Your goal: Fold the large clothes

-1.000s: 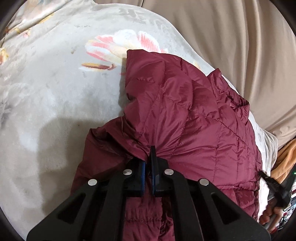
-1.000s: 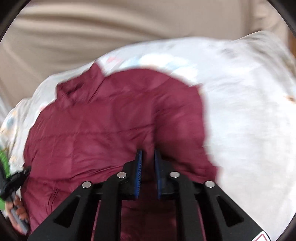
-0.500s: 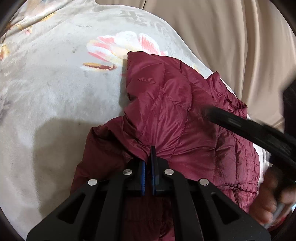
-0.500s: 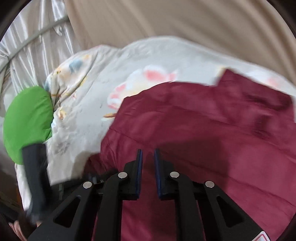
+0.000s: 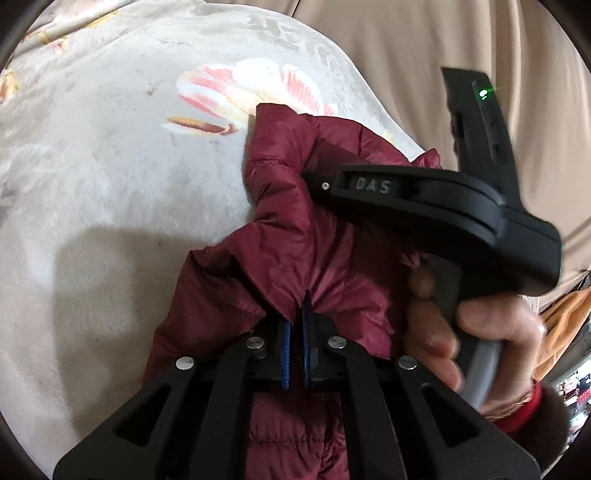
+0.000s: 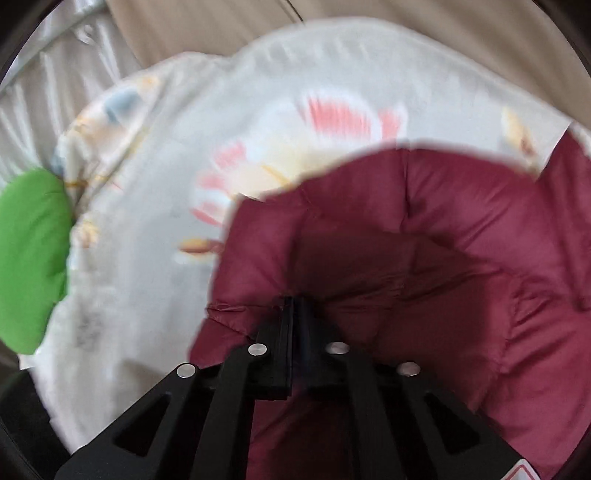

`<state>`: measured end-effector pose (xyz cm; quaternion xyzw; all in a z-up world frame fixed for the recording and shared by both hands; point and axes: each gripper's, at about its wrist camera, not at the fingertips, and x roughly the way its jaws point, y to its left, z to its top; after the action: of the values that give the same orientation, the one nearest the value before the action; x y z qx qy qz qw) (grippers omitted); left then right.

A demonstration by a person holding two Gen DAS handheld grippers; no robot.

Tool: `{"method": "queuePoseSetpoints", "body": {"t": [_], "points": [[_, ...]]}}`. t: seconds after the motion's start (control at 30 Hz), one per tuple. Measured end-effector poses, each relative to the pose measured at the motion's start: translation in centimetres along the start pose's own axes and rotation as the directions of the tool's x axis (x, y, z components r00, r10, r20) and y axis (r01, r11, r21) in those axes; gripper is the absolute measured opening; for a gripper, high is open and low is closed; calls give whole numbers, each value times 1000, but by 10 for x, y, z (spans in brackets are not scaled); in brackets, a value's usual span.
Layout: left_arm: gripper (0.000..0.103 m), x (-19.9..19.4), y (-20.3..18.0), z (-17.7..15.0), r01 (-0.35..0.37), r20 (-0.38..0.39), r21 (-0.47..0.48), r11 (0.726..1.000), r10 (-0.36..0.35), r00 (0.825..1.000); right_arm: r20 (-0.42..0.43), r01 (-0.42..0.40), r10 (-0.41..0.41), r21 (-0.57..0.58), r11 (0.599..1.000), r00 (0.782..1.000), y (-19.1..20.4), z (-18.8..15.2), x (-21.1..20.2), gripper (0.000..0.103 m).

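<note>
One quilted maroon puffer jacket (image 5: 306, 236) was spread on the pale floral blanket (image 5: 110, 155). Its fabric was pinched by the left gripper (image 5: 296, 325); the right gripper (image 6: 295, 321) was pressed together on it.

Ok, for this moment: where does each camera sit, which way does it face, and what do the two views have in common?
Left wrist: sits on the left gripper, looking along its jaws, shut on the jacket; the right hand and its tool cross in front.
Right wrist: sits on the right gripper, blurred, looking over the jacket towards a green cushion; jaws look shut, but whether on cloth I cannot tell.
Shared: the jacket, the floral blanket and the beige curtain.
</note>
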<state>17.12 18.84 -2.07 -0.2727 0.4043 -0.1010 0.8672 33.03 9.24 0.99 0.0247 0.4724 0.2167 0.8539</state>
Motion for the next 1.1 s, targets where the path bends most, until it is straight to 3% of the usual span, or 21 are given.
{"method": "queuePoseSetpoints", "body": {"t": [0.07, 0.13, 0.23, 0.33, 0.4, 0.47, 0.53, 0.6, 0.67, 0.77, 0.83, 0.87, 0.97, 1.1], "points": [[4, -1, 3, 0, 18, 1, -15, 1000, -18, 1000, 27, -23, 22, 58, 998, 999, -8, 0, -18, 0], [4, -4, 9, 2, 39, 5, -38, 999, -39, 999, 81, -26, 23, 30, 999, 996, -12, -8, -51, 1], [4, -12, 20, 6, 40, 39, -65, 997, -37, 999, 184, 51, -51, 8, 999, 982, -42, -40, -119, 5], [4, -15, 24, 9, 8, 50, -66, 998, -5, 999, 243, 124, -158, 151, 981, 957, -113, -98, -190, 8], [4, -14, 25, 8, 0, 45, -62, 998, 3, 999, 241, 182, -233, 216, 959, 942, -140, -133, -212, 12], [4, -14, 22, 8, -26, 50, -41, 999, 28, 998, 174, 221, -273, 266, 938, 946, -170, -166, -217, 12], [5, -12, 16, 7, -43, 51, -25, 999, 44, 998, 117, 268, -313, 296, 917, 942, -192, -189, -211, 0], [7, -12, 14, 7, -53, 49, -11, 999, 54, 997, 123, 240, -300, 353, 904, 946, -214, -204, -215, 0], [7, -10, 15, 4, -64, 49, -4, 998, 64, 997, 152, 215, -298, 405, 889, 942, -217, -206, -229, 0], [7, -12, 16, 4, -74, 52, -1, 997, 74, 996, 207, 216, -308, 372, 903, 929, -207, -202, -242, 8], [7, -13, 17, 4, -66, 53, -7, 998, 66, 996, 171, 242, -319, 361, 901, 932, -212, -204, -234, 7], [7, -13, 18, 4, -61, 53, -11, 998, 61, 997, 125, 284, -349, 364, 887, 929, -220, -207, -221, 0], [7, -13, 19, 4, -37, 48, -22, 999, 38, 998, 138, 234, -317, 420, 877, 938, -230, -215, -226, 0], [7, -33, 26, 0, -71, 44, -4, 998, 71, 997, 148, 318, -411, 425, 848, 900, -221, -234, -265, 3]]}}
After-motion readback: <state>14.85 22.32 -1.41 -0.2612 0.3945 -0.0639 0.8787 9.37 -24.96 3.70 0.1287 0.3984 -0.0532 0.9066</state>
